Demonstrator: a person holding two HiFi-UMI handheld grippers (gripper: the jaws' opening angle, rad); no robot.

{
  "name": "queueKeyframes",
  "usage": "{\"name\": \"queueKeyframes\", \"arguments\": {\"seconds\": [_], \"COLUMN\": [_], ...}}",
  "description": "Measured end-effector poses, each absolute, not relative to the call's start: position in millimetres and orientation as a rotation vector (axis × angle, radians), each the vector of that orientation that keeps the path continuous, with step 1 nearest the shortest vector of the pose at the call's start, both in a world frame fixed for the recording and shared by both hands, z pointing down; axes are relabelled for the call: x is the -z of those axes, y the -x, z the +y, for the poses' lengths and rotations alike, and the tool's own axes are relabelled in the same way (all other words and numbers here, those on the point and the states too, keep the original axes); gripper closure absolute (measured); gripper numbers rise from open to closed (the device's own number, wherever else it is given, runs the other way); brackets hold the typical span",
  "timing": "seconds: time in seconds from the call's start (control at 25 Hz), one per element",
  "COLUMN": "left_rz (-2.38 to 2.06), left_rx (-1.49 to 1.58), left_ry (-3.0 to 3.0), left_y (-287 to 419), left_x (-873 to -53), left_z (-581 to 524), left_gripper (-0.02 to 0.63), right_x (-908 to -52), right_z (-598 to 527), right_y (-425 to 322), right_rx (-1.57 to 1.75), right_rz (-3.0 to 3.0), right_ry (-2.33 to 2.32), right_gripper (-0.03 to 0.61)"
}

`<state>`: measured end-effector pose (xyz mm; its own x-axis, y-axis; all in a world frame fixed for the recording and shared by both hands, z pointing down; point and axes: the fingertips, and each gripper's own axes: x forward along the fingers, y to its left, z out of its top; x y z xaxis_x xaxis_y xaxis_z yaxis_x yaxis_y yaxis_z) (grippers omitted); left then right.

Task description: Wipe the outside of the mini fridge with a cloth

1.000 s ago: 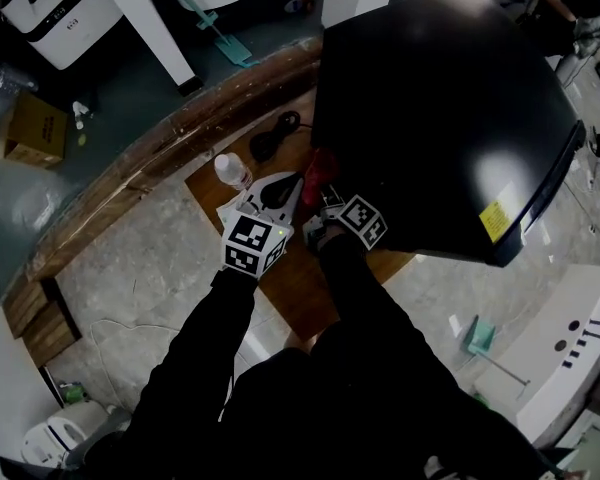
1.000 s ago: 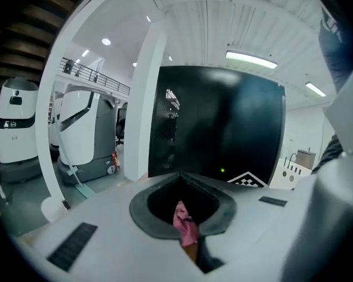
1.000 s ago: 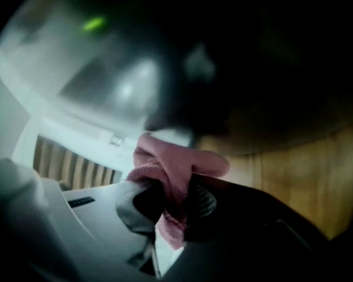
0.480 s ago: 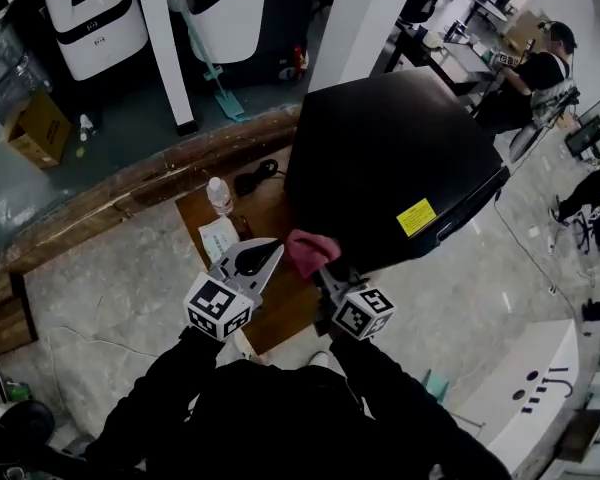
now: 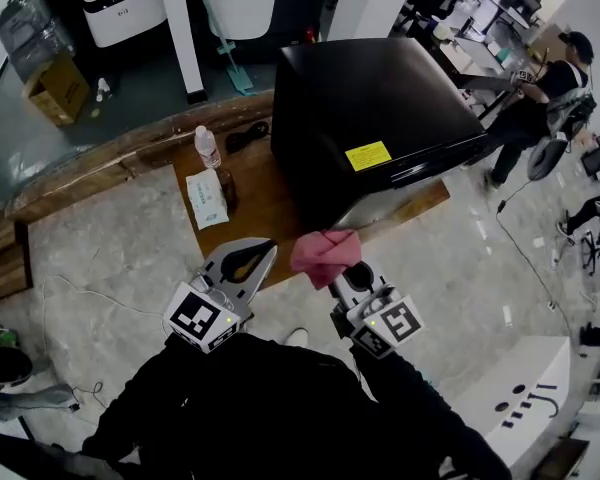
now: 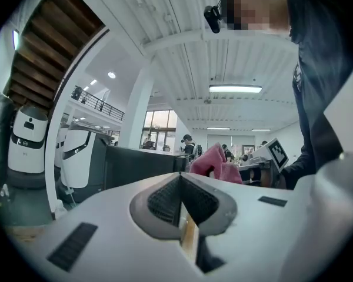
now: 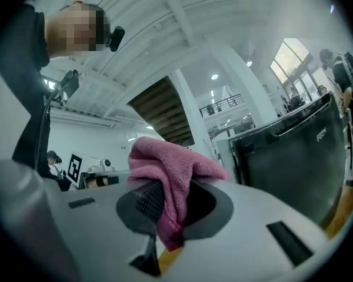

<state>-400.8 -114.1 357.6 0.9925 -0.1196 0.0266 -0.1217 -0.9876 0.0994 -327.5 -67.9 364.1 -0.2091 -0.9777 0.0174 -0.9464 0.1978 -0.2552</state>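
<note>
Near mini fridge [image 5: 380,108], pink cloth [image 5: 323,253] clamped in R gripper [image 5: 338,268], L gripper [image 5: 268,246] closed, empty

There are 1 mini fridge [image 5: 380,108], 1 cloth [image 5: 323,255], 2 grippers [image 5: 256,254] [image 5: 348,274], 1 bottle [image 5: 207,148] and 1 packet [image 5: 206,198].

A: Fridge?
B: Black mini fridge [image 5: 370,108], boxy, upright, with a yellow sticker on top by one edge. It covers the right half of the wooden board [image 5: 265,203].
A: Cloth?
B: Pink terry cloth [image 5: 323,253], bunched and pinched in the right gripper [image 5: 338,268] jaws. It's in the air over the board's near edge, near the fridge's front corner. Can't tell if they touch.
</note>
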Motion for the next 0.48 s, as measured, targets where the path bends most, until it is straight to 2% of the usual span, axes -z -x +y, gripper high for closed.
{"name": "queueKeyframes", "arguments": {"seconds": [0.48], "left_rz": [-0.336], "left_rx": [-0.045], "left_ry": [-3.051], "left_y": [400.6], "left_x": [-373.3], "left_z": [-7.1], "left_gripper": [0.607], "right_x": [-360.9], "right_z": [28.1], "right_y": [323.9], "right_rx": [0.162], "right_rz": [2.459], "right_ry": [1.754], "right_gripper": [0.526]}}
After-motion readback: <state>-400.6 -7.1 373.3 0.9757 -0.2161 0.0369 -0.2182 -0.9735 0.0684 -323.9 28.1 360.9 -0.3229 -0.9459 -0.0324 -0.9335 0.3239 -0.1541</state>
